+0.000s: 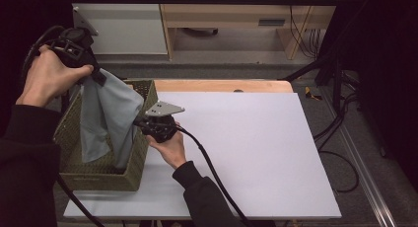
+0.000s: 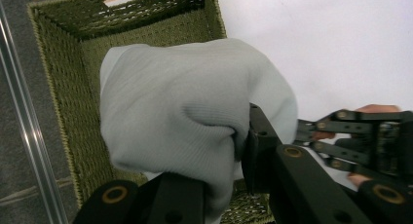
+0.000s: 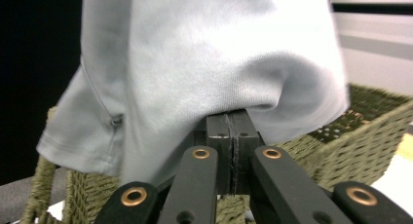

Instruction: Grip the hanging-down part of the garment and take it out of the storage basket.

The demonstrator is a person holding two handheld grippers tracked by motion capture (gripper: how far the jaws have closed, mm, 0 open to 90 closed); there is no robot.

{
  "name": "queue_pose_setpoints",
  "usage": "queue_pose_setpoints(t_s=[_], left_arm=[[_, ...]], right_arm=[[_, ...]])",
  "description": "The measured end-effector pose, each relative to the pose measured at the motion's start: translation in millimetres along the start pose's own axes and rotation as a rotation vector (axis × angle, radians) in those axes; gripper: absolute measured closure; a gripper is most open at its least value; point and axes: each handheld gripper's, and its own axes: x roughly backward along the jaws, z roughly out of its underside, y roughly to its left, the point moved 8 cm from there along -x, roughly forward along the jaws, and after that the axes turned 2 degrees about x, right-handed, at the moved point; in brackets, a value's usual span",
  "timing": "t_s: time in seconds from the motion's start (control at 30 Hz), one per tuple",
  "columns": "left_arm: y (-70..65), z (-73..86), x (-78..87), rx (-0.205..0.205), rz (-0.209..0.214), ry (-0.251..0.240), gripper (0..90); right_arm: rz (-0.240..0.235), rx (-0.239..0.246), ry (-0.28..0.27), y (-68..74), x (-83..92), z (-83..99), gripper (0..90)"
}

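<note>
While a grey garment (image 1: 106, 116) is held above a woven basket (image 1: 74, 175) at the left end of the counter (image 1: 256, 153), the lift is judged to be partly done. At far left, the left tool (image 1: 96, 75) is raised high and its jaws are pinched on the upper edge of the cloth. Further right, the right tool (image 1: 140, 122) is seen lower down, its jaws pressed together on a fold at the garment's side. The lower hem is seen hanging inside the basket. Clearing the rim and laying the garment out on the white surface are judged to remain.
</note>
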Motion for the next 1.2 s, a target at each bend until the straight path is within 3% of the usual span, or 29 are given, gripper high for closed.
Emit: queue_pose_setpoints(t_s=[0.5,0.93,1.2], left_arm=[[-0.7,0.5,1.0,-0.001,0.001,-0.012,79.5],[-2.4,1.2,0.9,-0.001,0.010,-0.015,79.5],[-11.3,-1.7,-0.3,-0.019,0.026,-0.016,79.5]], right_arm=[[0.019,0.035,-0.092,-6.5,54.0,-47.2,90.0],[0.084,0.077,-0.183,-17.1,97.7,-95.2,90.0],[0.121,0.101,-0.210,-21.0,116.9,-113.3,90.0]])
